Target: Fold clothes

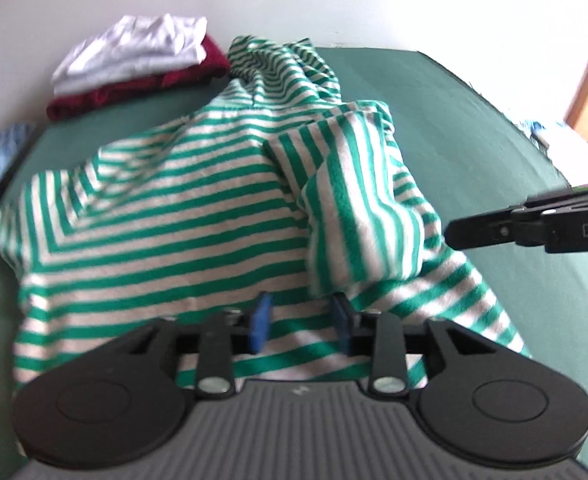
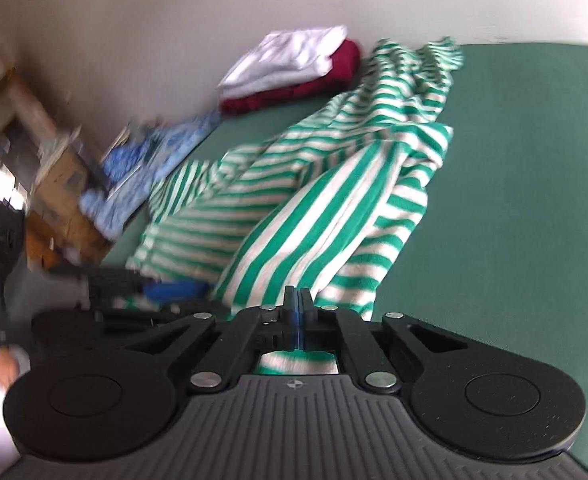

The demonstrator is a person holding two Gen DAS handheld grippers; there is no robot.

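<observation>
Left wrist view, my left gripper (image 1: 301,322) fingers spread over striped hoodie (image 1: 181,216) mid-frame on green bed (image 1: 514,152), right wrist view, my right gripper (image 2: 297,312) pinching its sleeve (image 2: 318,208), folded stack (image 1: 133,64) upper left.

Striped garment (image 1: 181,216) lies mid-bed (image 1: 474,128), folded stack (image 1: 133,64) behind it at the wall, left gripper (image 1: 302,320) at its near hem.

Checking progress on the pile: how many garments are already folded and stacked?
2: a white folded garment lies on top of a dark red folded garment, stacked at the far left corner of the green surface by the wall. More may be hidden between them.
</observation>
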